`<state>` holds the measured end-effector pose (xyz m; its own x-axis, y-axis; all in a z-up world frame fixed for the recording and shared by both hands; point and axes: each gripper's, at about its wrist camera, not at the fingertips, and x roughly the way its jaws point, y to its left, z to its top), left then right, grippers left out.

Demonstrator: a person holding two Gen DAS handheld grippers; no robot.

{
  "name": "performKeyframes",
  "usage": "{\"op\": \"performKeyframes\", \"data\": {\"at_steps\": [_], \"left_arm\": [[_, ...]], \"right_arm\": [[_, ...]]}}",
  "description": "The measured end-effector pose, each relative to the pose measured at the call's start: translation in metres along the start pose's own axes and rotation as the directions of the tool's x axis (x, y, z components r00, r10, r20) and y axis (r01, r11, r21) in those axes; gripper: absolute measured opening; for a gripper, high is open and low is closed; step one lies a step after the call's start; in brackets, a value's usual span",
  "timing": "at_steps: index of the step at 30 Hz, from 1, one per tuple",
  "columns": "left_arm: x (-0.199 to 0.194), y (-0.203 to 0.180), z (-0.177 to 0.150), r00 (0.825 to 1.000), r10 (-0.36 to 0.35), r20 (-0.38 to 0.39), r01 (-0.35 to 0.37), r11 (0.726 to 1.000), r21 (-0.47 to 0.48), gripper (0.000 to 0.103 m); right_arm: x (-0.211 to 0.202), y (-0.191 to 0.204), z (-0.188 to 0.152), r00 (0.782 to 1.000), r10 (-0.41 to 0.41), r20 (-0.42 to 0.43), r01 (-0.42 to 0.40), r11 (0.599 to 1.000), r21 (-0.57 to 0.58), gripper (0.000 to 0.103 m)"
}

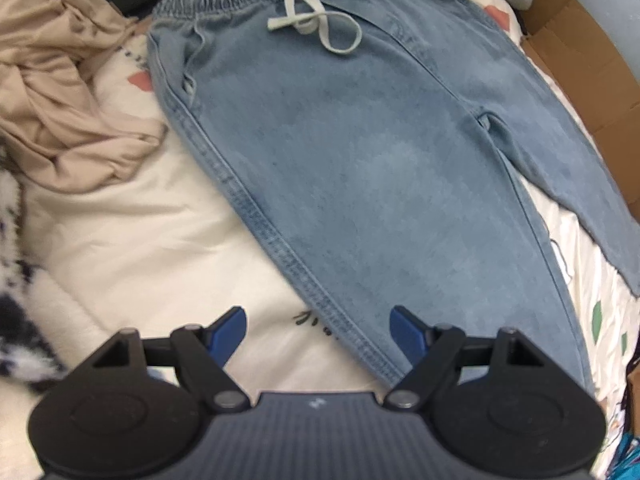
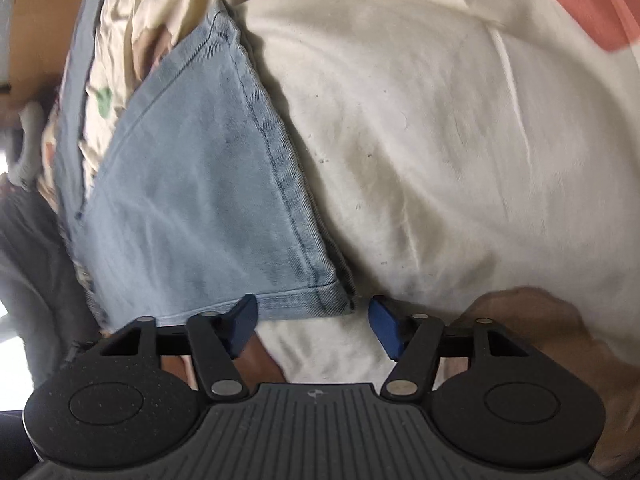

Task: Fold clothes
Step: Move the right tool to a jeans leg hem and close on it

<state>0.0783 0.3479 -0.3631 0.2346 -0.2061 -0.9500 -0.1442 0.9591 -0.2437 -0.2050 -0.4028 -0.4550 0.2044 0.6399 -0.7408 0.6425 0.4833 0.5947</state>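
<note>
The jeans [image 1: 360, 152] lie flat on the bed [image 1: 132, 240], waistband far from the left tool [image 1: 318, 330], legs spread toward it; no fold is made yet, so all folding is left. They are pale blue denim with a gathered elastic waist and a grey drawstring [image 1: 308, 20]. Beside the jeans sits a crumpled beige garment [image 1: 60, 92]. Both the left tool and the right tool [image 2: 312, 322] stand open and grip nothing; the right one is over a hem corner [image 2: 320, 296].
</note>
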Motion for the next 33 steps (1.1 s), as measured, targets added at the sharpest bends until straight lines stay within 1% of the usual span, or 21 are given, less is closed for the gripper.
{"op": "performKeyframes", "data": {"at_steps": [2, 5, 7, 9, 14, 19, 23, 25, 27, 28, 29, 33], "left_arm": [[0.008, 0.001, -0.002, 1.0, 0.0, 0.001, 0.0, 1.0, -0.028, 0.081], [0.018, -0.001, -0.004, 1.0, -0.018, 0.0, 0.018, 1.0, -0.017, 0.081], [0.023, -0.001, -0.005, 1.0, -0.032, 0.0, 0.032, 0.999, -0.029, 0.081], [0.025, -0.001, -0.005, 0.999, -0.043, 0.012, 0.044, 0.998, -0.034, 0.081], [0.032, 0.003, -0.002, 0.998, -0.055, 0.027, 0.057, 0.997, -0.06, 0.081], [0.039, 0.013, 0.0, 0.997, -0.066, 0.047, 0.071, 0.991, -0.115, 0.081], [0.04, 0.018, -0.002, 0.995, -0.082, 0.065, 0.09, 0.987, -0.136, 0.081], [0.04, 0.02, -0.002, 0.993, -0.092, 0.075, 0.102, 0.983, -0.151, 0.081], [0.039, 0.023, -0.002, 0.991, -0.101, 0.086, 0.114, 0.98, -0.166, 0.081], [0.039, 0.024, -0.003, 0.99, -0.104, 0.093, 0.119, 0.978, -0.173, 0.081], [0.038, 0.025, -0.003, 0.989, -0.107, 0.1, 0.124, 0.976, -0.179, 0.081], [0.035, 0.032, -0.004, 0.982, -0.127, 0.138, 0.157, 0.96, -0.23, 0.078]], "right_arm": [[-0.004, -0.001, -0.002, 0.999, 0.043, 0.002, -0.043, 0.999, 0.013, 0.059], [-0.011, -0.005, -0.004, 0.996, 0.089, 0.017, -0.09, 0.995, 0.047, 0.059], [-0.014, -0.008, -0.005, 0.993, 0.11, 0.029, -0.112, 0.991, 0.075, 0.059], [-0.012, -0.011, -0.006, 0.994, 0.11, 0.027, -0.112, 0.99, 0.089, 0.059], [0.007, -0.014, -0.009, 0.997, 0.081, 0.013, -0.082, 0.992, 0.1, 0.059], [0.009, -0.013, -0.006, 0.991, 0.121, 0.054, -0.126, 0.984, 0.122, 0.059], [-0.003, -0.004, -0.007, 0.986, 0.157, 0.061, -0.162, 0.982, 0.093, 0.052], [-0.007, 0.001, -0.006, 0.982, 0.175, 0.064, -0.18, 0.981, 0.078, 0.043], [-0.009, 0.007, -0.005, 0.981, 0.184, 0.066, -0.188, 0.98, 0.064, 0.038], [-0.009, 0.01, -0.005, 0.98, 0.188, 0.068, -0.192, 0.98, 0.056, 0.038], [-0.007, 0.011, -0.004, 0.982, 0.178, 0.065, -0.181, 0.982, 0.052, 0.038], [0.004, 0.016, -0.002, 0.989, 0.131, 0.067, -0.134, 0.99, 0.04, 0.029]]}}
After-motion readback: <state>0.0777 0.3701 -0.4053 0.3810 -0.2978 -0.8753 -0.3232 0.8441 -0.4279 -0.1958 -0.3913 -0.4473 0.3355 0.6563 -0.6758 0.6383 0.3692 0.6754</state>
